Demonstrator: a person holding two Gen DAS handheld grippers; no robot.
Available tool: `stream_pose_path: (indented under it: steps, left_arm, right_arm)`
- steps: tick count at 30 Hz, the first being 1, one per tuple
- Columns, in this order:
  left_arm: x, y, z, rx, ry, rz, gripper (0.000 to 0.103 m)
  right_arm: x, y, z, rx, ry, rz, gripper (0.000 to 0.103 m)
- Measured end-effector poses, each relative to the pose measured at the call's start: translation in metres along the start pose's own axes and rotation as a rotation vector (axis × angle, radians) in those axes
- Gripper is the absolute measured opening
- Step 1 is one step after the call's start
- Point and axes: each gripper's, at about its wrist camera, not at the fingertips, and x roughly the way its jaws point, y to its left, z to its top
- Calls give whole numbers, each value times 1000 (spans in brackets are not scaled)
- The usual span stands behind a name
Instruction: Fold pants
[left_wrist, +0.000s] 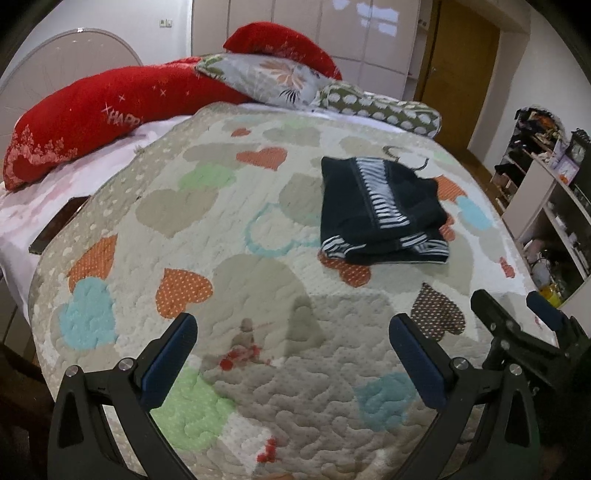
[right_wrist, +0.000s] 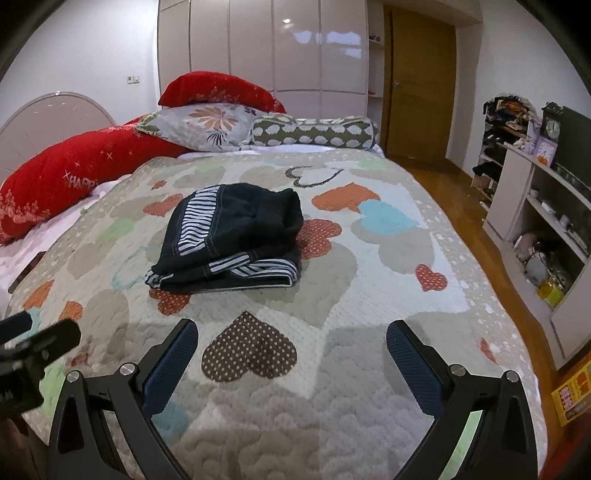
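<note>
Dark pants (left_wrist: 380, 210) with black-and-white striped side bands lie folded into a compact stack on the heart-patterned quilt (left_wrist: 236, 288). They also show in the right wrist view (right_wrist: 232, 240), ahead and slightly left. My left gripper (left_wrist: 291, 354) is open and empty, low over the quilt, with the pants ahead to its right. My right gripper (right_wrist: 291, 354) is open and empty, above the quilt short of the pants. The right gripper also shows at the left wrist view's right edge (left_wrist: 517, 314). The left gripper shows at the right wrist view's left edge (right_wrist: 33, 336).
Red pillows (right_wrist: 74, 177), a floral pillow (right_wrist: 207, 125) and a spotted bolster (right_wrist: 317, 134) lie at the bed's head. A dark flat object (left_wrist: 59, 225) lies at the left bed edge. Shelves (right_wrist: 546, 206), wooden floor (right_wrist: 454, 199) and a door (right_wrist: 421, 85) are to the right.
</note>
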Motion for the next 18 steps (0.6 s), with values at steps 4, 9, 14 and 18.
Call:
stream_pose_path:
  steps: [4,9,14,18]
  left_arm:
    - [11,0,4,0,28,8,103]
    - [23,-2,9,10,50,18,103]
    - [36,-7,8,14,92,7,103]
    - [41,-10,6,20,110,10,103]
  right_arm:
    - [14,-2,2,12,21,17,103]
    - [27,-3,3,9,41,29,103]
    - [33,-6,2,7,55,36,103]
    - [39,-8,1,15,68,46,103]
